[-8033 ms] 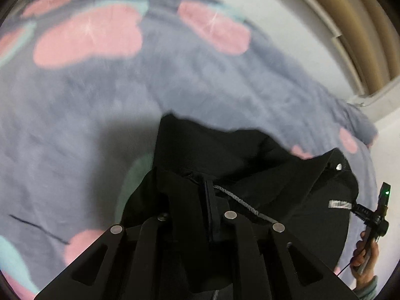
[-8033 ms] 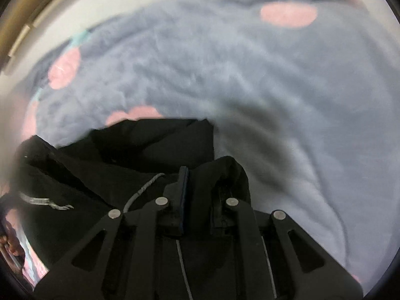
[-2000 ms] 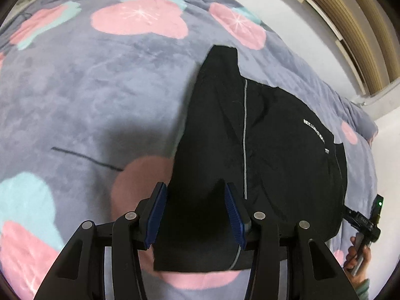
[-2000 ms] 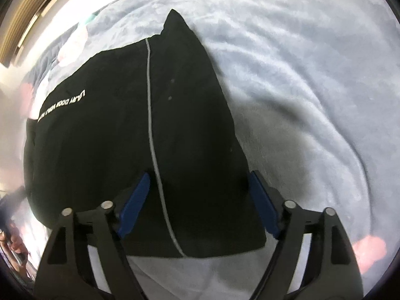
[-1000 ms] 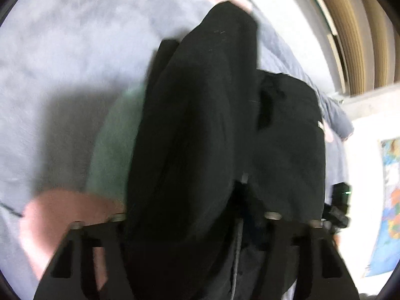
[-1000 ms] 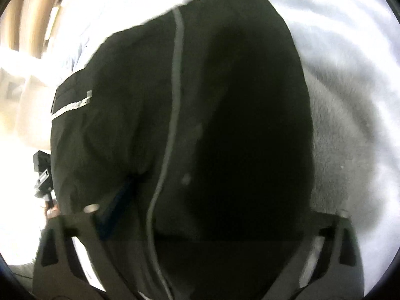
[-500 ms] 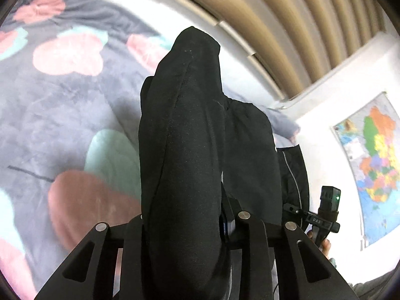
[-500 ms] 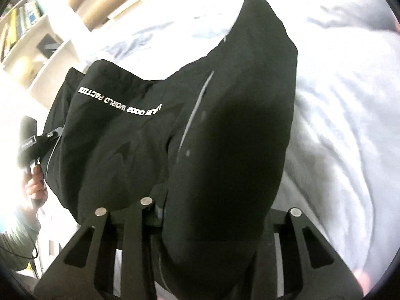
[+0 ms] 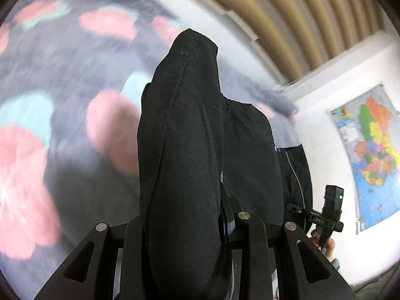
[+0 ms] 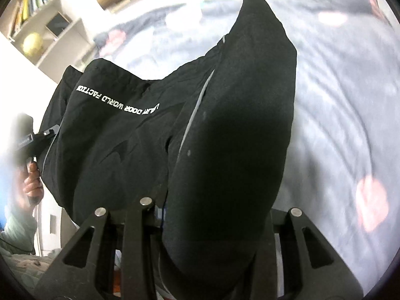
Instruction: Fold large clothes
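Lifting now, and it's a big change: two seconds ago the black garment [image 9: 180,150] lay flat on the flowered bedspread [image 9: 45,80] with both claws spread wide over its near edge; now that edge is up in the air. The left claw [image 9: 200,215] has clamped together on a thick bunched fold, cloth draping over its fingers and hiding the tips. The right claw [image 10: 200,215] looks clamped on the garment too, the piped seam running up from its grip. In the right view the lettered panel [image 10: 117,102] hangs between the two hands, clear of the bed. Judging from this, the next fold is underway: the raised edge wants carrying forward and laying over the far half.
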`<state>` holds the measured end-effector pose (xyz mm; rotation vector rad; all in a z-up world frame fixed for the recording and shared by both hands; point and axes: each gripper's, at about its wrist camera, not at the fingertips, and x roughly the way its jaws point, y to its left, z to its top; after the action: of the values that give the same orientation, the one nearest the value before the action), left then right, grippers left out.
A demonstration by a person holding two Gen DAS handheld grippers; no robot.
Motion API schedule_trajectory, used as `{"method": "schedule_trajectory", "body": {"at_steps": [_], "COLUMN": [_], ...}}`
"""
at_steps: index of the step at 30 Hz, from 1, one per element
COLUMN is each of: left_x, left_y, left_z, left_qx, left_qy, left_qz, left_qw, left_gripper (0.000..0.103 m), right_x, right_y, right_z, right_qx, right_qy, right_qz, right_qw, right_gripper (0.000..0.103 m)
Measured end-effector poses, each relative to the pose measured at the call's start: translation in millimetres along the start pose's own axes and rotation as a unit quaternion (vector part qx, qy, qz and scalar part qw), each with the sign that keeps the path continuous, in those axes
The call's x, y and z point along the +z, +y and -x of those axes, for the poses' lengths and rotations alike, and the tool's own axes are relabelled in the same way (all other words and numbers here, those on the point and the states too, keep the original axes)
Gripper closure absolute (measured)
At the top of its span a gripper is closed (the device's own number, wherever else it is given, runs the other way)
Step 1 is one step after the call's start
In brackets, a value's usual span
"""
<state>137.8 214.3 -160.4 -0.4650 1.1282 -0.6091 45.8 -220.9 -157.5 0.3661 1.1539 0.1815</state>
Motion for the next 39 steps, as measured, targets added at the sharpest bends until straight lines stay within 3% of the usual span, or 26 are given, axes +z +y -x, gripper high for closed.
{"method": "schedule_trajectory", "body": {"at_steps": [3, 5, 6, 7, 9, 11, 13, 16, 18, 21, 25, 27, 29, 31, 34, 39], "left_x": [-10.4, -17.5, -20.6, -24.8, -33.0, -31.9, -26.6, -11.4, -2.0, 4.9, 1.2, -14.4, -37.7, -56.7, -79.9, -73.2], "left_y": [35.2, 70.5, 86.4, 106.5, 144.8, 155.2, 149.4, 125.4, 103.4, 64.3, 18.7, -0.8, -13.4, -13.4, -5.6, -2.5], "left_z": [-31.0, -51.7, -58.6, -65.1, -74.0, -75.5, -68.0, -33.1, -2.1, 25.0, 9.5, -14.6, -46.6, -76.0, -113.1, -116.7], "left_qx": [0.033, 0.069, 0.074, 0.066, 0.009, -0.014, 0.004, 0.082, 0.113, 0.121, 0.111, 0.128, 0.163, 0.179, 0.228, 0.233], "left_qy": [0.018, 0.025, 0.030, 0.034, 0.038, 0.048, 0.050, 0.033, 0.004, -0.017, -0.007, 0.014, 0.049, 0.079, 0.099, 0.114], "left_qz": [0.037, 0.072, 0.092, 0.124, 0.199, 0.219, 0.205, 0.146, 0.103, 0.045, -0.007, -0.045, -0.080, -0.092, -0.109, -0.095], "left_qw": [0.9986, 0.9947, 0.9926, 0.9895, 0.9792, 0.9745, 0.9774, 0.9853, 0.9883, 0.9915, 0.9938, 0.9907, 0.9822, 0.9764, 0.9625, 0.9610], "left_gripper": [0.072, 0.070, 0.065, 0.061, 0.054, 0.052, 0.052, 0.053, 0.054, 0.054, 0.054, 0.054, 0.054, 0.054, 0.053, 0.053], "right_x": [-19.3, -30.8, -36.6, -43.0, -49.9, -54.3, -60.2, -70.2, -66.7, -56.4, -60.5, -60.2, -68.4, -74.7, -84.3, -83.9], "right_y": [-14.9, -31.8, -41.4, -52.2, -65.9, -75.9, -84.5, -85.6, -77.1, -51.3, -16.7, 6.1, 19.6, 22.4, 29.6, 24.2], "right_z": [-52.0, -79.1, -87.3, -91.4, -93.9, -92.5, -80.7, -45.3, -19.8, 10.9, 4.3, -20.6, -50.8, -81.7, -113.0, -118.2], "right_qx": [-0.027, -0.045, -0.044, -0.031, -0.010, -0.004, -0.012, -0.048, -0.077, -0.080, -0.089, -0.115, -0.141, -0.163, -0.218, -0.220], "right_qy": [0.045, 0.061, 0.061, 0.055, 0.044, 0.044, 0.041, 0.024, -0.002, -0.044, -0.053, -0.036, 0.000, 0.039, 0.055, 0.065], "right_qz": [-0.032, -0.070, -0.092, -0.120, -0.158, -0.190, -0.212, -0.215, -0.202, -0.171, -0.125, -0.096, -0.084, -0.090, -0.055, -0.065], "right_qw": [0.998, 0.995, 0.993, 0.991, 0.986, 0.981, 0.976, 0.975, 0.976, 0.981, 0.987, 0.988, 0.986, 0.982, 0.973, 0.971], "right_gripper": [0.069, 0.060, 0.049, 0.040, 0.035, 0.027, 0.023, 0.022, 0.022, 0.021, 0.022, 0.021, 0.022, 0.026, 0.026, 0.025]}}
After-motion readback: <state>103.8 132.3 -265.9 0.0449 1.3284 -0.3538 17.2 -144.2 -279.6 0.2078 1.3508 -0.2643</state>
